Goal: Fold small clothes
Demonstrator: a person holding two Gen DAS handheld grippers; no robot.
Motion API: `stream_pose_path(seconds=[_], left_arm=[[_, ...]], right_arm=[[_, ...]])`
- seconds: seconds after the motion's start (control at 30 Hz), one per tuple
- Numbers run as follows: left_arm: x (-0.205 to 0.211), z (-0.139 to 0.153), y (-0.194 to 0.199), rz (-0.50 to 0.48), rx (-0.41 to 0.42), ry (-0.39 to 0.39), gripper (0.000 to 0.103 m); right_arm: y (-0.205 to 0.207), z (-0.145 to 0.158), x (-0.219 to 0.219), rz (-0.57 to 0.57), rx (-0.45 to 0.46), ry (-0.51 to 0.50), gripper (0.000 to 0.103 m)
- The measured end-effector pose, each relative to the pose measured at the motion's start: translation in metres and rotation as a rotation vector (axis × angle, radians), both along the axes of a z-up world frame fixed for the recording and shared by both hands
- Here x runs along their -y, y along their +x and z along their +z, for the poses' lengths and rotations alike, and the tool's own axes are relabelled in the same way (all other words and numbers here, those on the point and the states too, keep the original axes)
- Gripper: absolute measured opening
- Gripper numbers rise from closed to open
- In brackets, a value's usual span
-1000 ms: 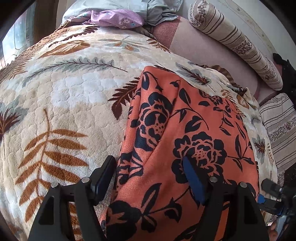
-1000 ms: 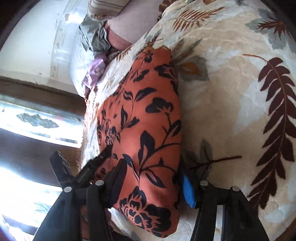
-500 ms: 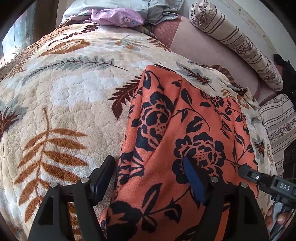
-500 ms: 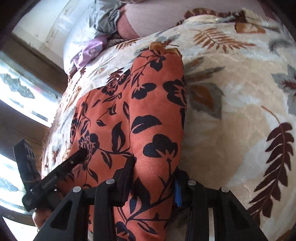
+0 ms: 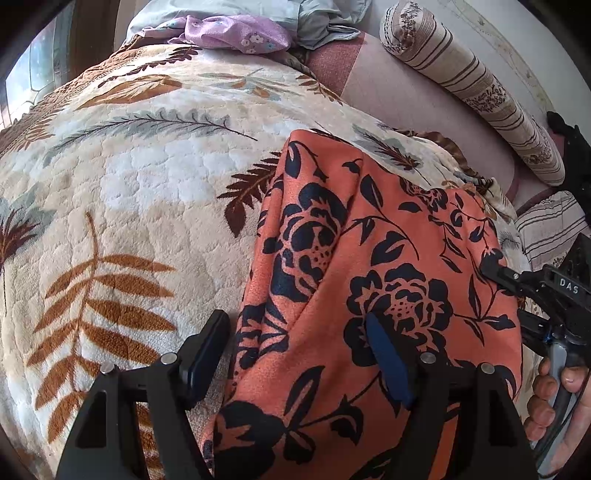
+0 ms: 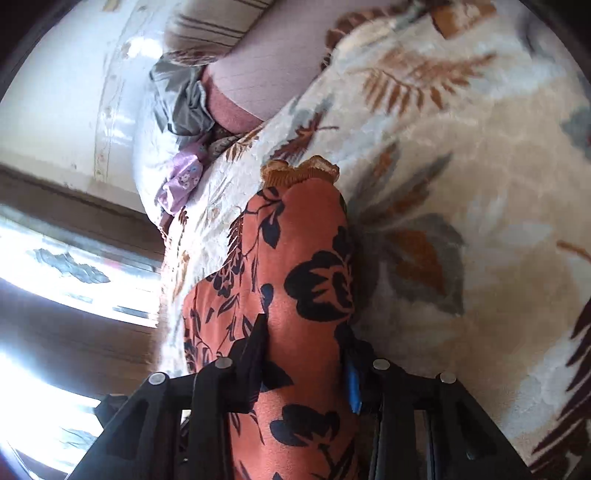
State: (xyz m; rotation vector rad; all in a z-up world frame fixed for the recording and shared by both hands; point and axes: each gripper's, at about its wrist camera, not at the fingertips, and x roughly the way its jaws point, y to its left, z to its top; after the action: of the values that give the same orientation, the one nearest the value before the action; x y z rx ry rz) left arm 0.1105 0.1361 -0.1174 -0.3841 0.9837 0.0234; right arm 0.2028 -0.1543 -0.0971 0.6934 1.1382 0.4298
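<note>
An orange garment with a black flower print (image 5: 369, 258) lies on a cream leaf-patterned blanket (image 5: 129, 203). My left gripper (image 5: 295, 354) is open, its jaws wide apart over the garment's near left edge, one finger on the blanket, the other on the cloth. My right gripper (image 6: 306, 354) is shut on a bunched fold of the garment (image 6: 306, 277), with cloth filling the gap between its fingers. The right gripper also shows at the right edge of the left wrist view (image 5: 495, 266), at the garment's right side.
A striped bolster (image 5: 472, 88) lies at the back right. A lilac cloth (image 5: 236, 33) and pale blue-grey bedding (image 5: 317, 18) are piled at the bed's far end. A window (image 6: 55, 258) is at the left.
My right gripper has closed onto the garment's right edge and lifted it, and the cloth has bunched between its fingers. My left gripper has stayed open in place.
</note>
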Motion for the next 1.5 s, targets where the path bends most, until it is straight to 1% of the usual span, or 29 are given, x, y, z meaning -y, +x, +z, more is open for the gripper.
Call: stream_pose_path(seconds=[0.07,0.1,0.13,0.17,0.2,0.23,0.3,0.37,0.47,0.53,0.6,0.63,0.7,0.73,0.77,0.8,0.83,0.87,0.9,0.93,0.97,1.07,1.17,1.27,1.33,1.4,1.43,1.47,1.5], left_arm=[[0.002,-0.001,0.001,-0.002,0.001,0.010,0.079],[0.003,0.000,0.000,-0.003,0.004,0.014,0.079],[0.002,0.000,0.000,-0.003,0.004,0.010,0.079],[0.001,0.000,0.000,-0.001,0.003,0.001,0.079],[0.000,-0.001,0.001,0.001,0.000,-0.006,0.079],[0.000,0.000,0.001,0.002,-0.001,-0.006,0.079],[0.001,0.000,0.000,0.003,0.001,0.000,0.079],[0.001,0.000,0.000,0.003,0.002,-0.001,0.079],[0.001,0.001,-0.003,0.005,0.006,-0.012,0.079],[-0.003,0.008,-0.010,0.018,0.000,-0.026,0.077],[-0.010,0.020,-0.026,0.047,0.003,-0.035,0.077],[-0.014,0.026,-0.038,0.049,0.013,-0.037,0.077],[-0.019,0.024,-0.060,0.066,-0.005,0.019,0.077],[-0.021,0.015,-0.067,0.062,-0.037,0.042,0.077],[-0.025,0.002,-0.071,0.049,-0.070,0.013,0.076],[-0.028,0.001,-0.077,0.051,-0.043,0.000,0.073],[-0.027,0.006,-0.079,0.049,-0.042,0.006,0.069],[-0.028,0.010,-0.080,0.050,-0.048,-0.010,0.065],[-0.029,0.013,-0.081,0.051,-0.047,-0.040,0.055],[-0.030,0.017,-0.083,0.052,-0.047,-0.058,0.053],[-0.030,0.021,-0.087,0.058,-0.039,-0.055,0.053],[-0.033,0.041,-0.093,0.057,0.018,-0.069,0.053],[-0.035,0.060,-0.078,0.049,0.058,-0.090,0.053],[-0.030,0.067,-0.039,0.012,0.061,-0.064,0.053],[-0.025,0.061,-0.005,-0.008,0.020,-0.053,0.053],[-0.022,0.046,0.028,-0.026,-0.026,-0.037,0.053],[-0.023,0.035,0.043,-0.006,-0.075,-0.010,0.053],[-0.028,0.023,0.056,0.019,-0.116,-0.008,0.053],[-0.034,0.013,0.065,0.037,-0.139,-0.027,0.054]], right_arm=[[0.003,-0.010,-0.008,0.022,-0.027,-0.096,0.036],[0.003,-0.015,-0.007,0.020,-0.033,-0.103,0.036],[0.001,-0.015,-0.004,0.009,-0.026,-0.076,0.041],[-0.001,-0.012,0.000,-0.006,-0.025,-0.052,0.054],[-0.006,-0.008,0.004,-0.017,-0.028,-0.050,0.063],[-0.012,-0.001,0.007,-0.020,-0.017,-0.063,0.067],[-0.027,0.018,0.009,-0.019,0.049,-0.102,0.067],[-0.047,0.040,0.013,-0.023,0.109,-0.103,0.067],[-0.075,0.064,0.010,-0.004,0.159,0.001,0.068],[-0.080,0.060,-0.010,0.070,0.125,0.069,0.072],[-0.083,0.035,-0.026,0.127,0.050,0.087,0.073],[-0.084,0.021,-0.029,0.130,0.013,0.090,0.073],[-0.089,0.018,-0.026,0.090,0.026,0.121,0.073],[-0.089,0.020,-0.027,0.079,0.023,0.125,0.072],[-0.090,0.024,-0.029,0.081,0.024,0.127,0.072],[-0.090,0.027,-0.033,0.096,0.028,0.126,0.072],[-0.091,0.029,-0.037,0.115,0.032,0.113,0.072],[-0.093,0.031,-0.042,0.134,0.034,0.095,0.072],[-0.093,0.031,-0.046,0.147,0.034,0.083,0.072],[-0.093,0.031,-0.048,0.151,0.036,0.074,0.072],[-0.096,0.032,-0.049,0.153,0.043,0.069,0.072],[-0.106,0.033,-0.049,0.157,0.060,0.068,0.073],[-0.109,0.031,-0.050,0.168,0.064,0.083,0.073],[-0.113,0.026,-0.050,0.184,0.062,0.097,0.072],[-0.117,0.024,-0.048,0.186,0.064,0.106,0.072],[-0.119,0.022,-0.047,0.190,0.069,0.113,0.072],[-0.119,0.021,-0.047,0.192,0.069,0.119,0.072],[-0.119,0.019,-0.046,0.195,0.067,0.125,0.072],[-0.119,0.017,-0.044,0.197,0.063,0.130,0.073]])
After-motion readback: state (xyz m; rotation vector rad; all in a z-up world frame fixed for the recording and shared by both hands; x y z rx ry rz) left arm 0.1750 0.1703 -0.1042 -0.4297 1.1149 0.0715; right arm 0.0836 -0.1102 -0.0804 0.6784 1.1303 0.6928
